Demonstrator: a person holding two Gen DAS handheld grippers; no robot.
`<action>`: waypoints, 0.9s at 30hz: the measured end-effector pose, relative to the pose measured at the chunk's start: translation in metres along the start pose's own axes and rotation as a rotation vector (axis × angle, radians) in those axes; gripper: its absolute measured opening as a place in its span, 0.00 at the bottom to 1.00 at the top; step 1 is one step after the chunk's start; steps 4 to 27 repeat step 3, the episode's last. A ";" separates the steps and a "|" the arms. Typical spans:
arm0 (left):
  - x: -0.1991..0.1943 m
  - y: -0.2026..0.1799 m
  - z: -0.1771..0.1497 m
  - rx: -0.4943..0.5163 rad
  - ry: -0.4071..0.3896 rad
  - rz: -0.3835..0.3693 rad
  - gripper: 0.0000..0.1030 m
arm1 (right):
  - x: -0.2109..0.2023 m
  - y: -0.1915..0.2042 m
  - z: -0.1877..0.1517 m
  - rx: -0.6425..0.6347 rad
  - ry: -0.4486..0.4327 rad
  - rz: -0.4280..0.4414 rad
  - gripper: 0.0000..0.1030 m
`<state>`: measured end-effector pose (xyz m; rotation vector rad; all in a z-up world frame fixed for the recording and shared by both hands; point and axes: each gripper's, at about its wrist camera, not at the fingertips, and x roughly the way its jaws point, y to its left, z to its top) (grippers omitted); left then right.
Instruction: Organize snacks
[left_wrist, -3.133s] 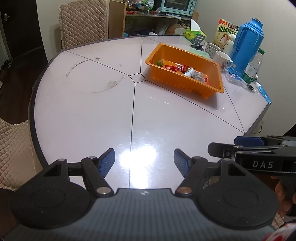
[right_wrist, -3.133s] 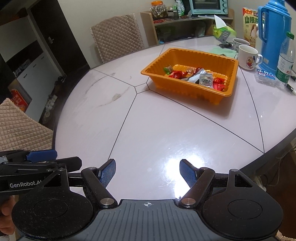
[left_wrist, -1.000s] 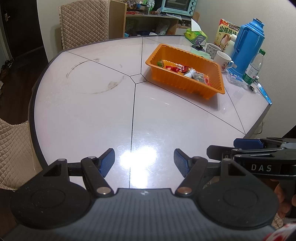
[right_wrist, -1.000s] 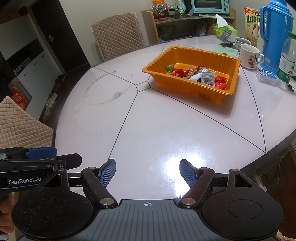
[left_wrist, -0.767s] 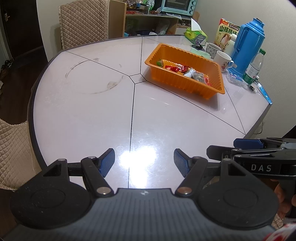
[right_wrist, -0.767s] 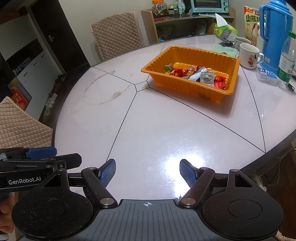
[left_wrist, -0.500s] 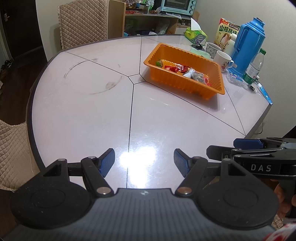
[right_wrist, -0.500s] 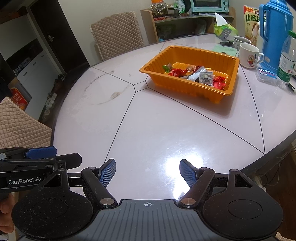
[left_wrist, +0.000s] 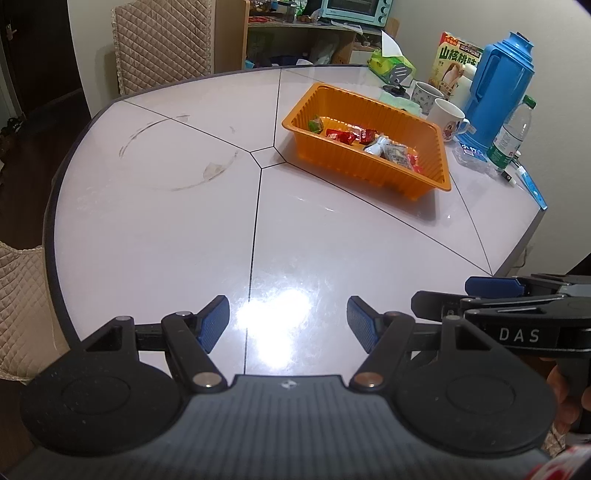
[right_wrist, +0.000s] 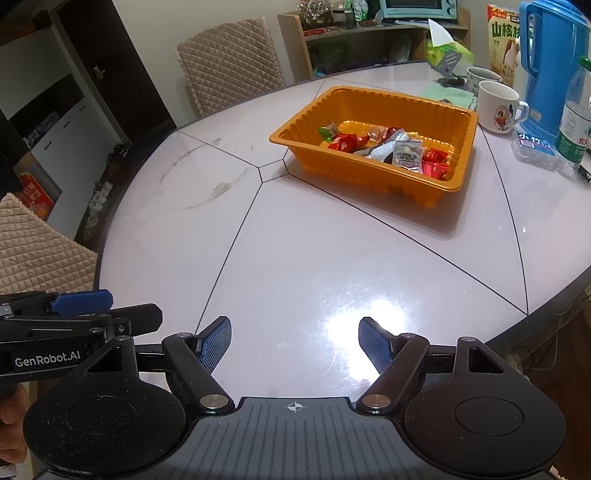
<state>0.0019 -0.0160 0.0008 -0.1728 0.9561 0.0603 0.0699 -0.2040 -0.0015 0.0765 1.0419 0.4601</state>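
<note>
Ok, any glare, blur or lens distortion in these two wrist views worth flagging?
Left wrist: a bright lamp reflection whitens the table between the open fingers; fisheye bends its edge. Right wrist: similar glare patch near the right gripper; orange tray and snacks stay sharp, casting a soft shadow forward.

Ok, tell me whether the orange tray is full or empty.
Partly filled. The orange tray holds a loose pile of snack packets across its floor, well below the rim.
</note>
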 end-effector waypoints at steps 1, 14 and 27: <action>0.001 0.000 0.001 0.000 0.003 0.001 0.66 | 0.001 -0.001 0.001 0.000 0.002 0.000 0.73; 0.006 -0.001 0.005 -0.003 0.011 0.004 0.67 | 0.003 -0.004 0.004 -0.001 0.005 0.001 0.73; 0.006 -0.001 0.005 -0.003 0.011 0.004 0.67 | 0.003 -0.004 0.004 -0.001 0.005 0.001 0.73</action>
